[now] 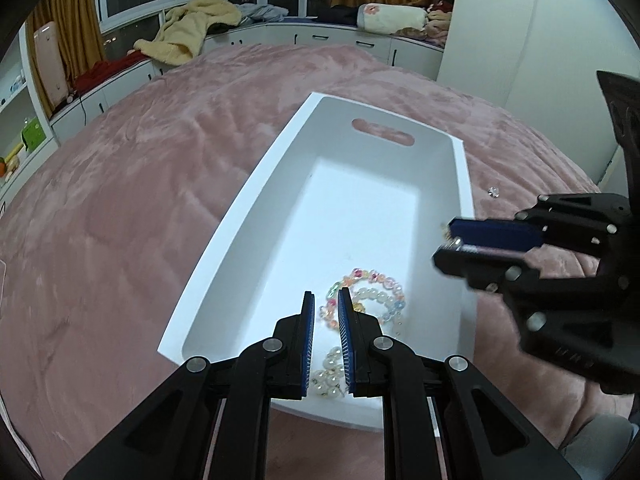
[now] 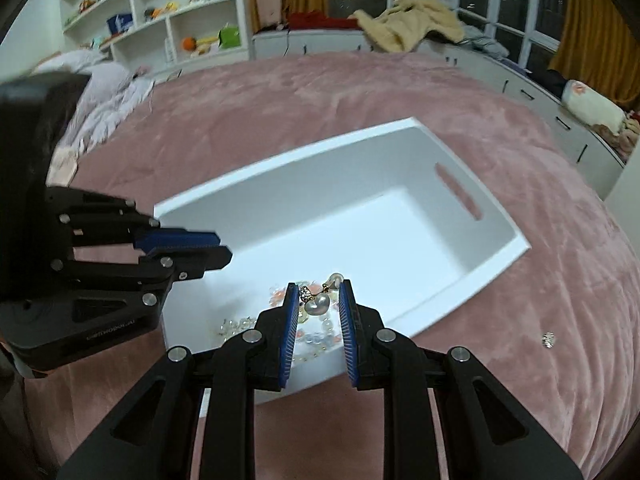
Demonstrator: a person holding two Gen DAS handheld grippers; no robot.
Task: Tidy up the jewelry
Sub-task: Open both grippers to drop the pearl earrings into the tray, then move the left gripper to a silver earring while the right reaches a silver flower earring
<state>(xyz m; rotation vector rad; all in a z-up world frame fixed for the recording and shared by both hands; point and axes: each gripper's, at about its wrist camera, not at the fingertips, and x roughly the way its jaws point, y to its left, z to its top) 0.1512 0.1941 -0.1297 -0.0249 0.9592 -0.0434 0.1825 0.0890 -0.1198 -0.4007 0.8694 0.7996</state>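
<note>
A white bin (image 1: 256,216) with a handle slot lies on the pink bedspread; it also shows in the right wrist view (image 2: 400,216). Inside its near end lie a coloured bead bracelet (image 1: 374,278) and a pearl bracelet (image 1: 330,376). My left gripper (image 1: 326,300) hovers over the bin's near end, jaws a little apart and empty. My right gripper (image 2: 319,289) is over the bin's right rim, jaws open, with a heart-shaped pearl earring (image 2: 317,305) between the tips. It appears to be dropping free. In the left wrist view the right gripper (image 1: 450,244) shows something shiny at its tips.
A small sparkly jewel (image 1: 493,191) lies on the bedspread right of the bin, also seen in the right wrist view (image 2: 548,339). Window-seat cabinets with clothes (image 1: 188,36) run behind the bed. White shelves (image 2: 160,12) stand at the left.
</note>
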